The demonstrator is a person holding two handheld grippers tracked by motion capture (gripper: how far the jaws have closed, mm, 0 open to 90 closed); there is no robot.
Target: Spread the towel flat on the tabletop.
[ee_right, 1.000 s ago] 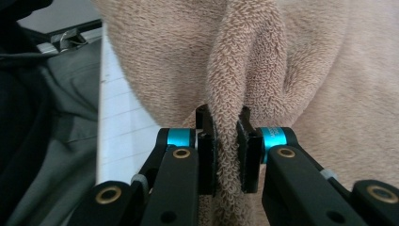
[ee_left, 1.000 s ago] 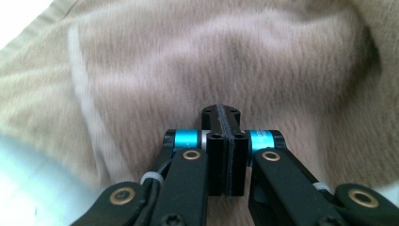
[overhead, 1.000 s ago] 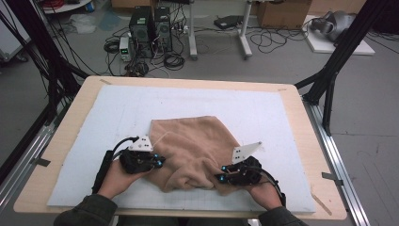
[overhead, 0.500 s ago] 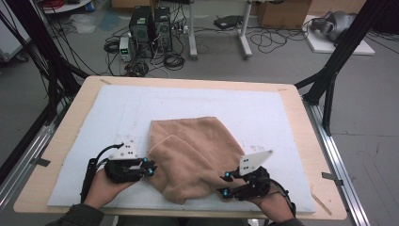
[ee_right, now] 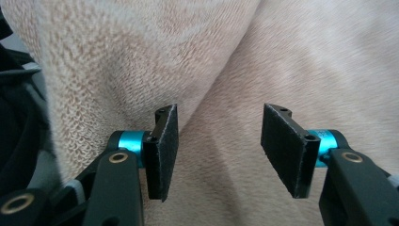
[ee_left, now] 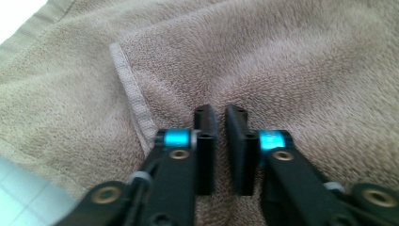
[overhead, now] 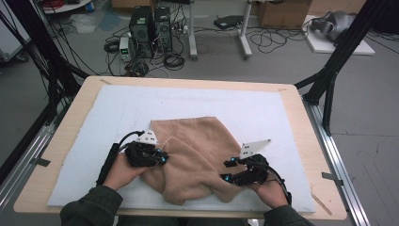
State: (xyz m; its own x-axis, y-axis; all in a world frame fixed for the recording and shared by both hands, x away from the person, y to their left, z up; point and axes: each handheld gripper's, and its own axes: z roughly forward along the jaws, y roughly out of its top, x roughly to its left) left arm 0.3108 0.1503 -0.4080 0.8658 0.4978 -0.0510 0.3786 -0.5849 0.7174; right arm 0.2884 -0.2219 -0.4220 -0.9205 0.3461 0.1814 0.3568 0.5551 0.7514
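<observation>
Tan towel [overhead: 197, 155] rumpled on white mat [overhead: 94, 122] near the front table edge, left gripper [ee_left: 220, 117] just closing, nearly clenched over the towel's surface, nothing visibly pinched, right gripper [ee_right: 219, 141] just opening, released above a towel fold

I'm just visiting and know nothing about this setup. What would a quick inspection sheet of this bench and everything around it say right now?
Surface: wooden table under a pale blue mat.
Job's things: tan towel, rumpled, partly folded.
Clutter: nothing seen on the mat.
Grippers: left hand-held gripper nearly shut, no cloth visibly pinched; right hand-held gripper open over the towel, jaws just widened.
Cables: black leads trail from both grippers; floor cables tangled.
Surroundings: computer towers, cardboard box, black frame legs.
</observation>
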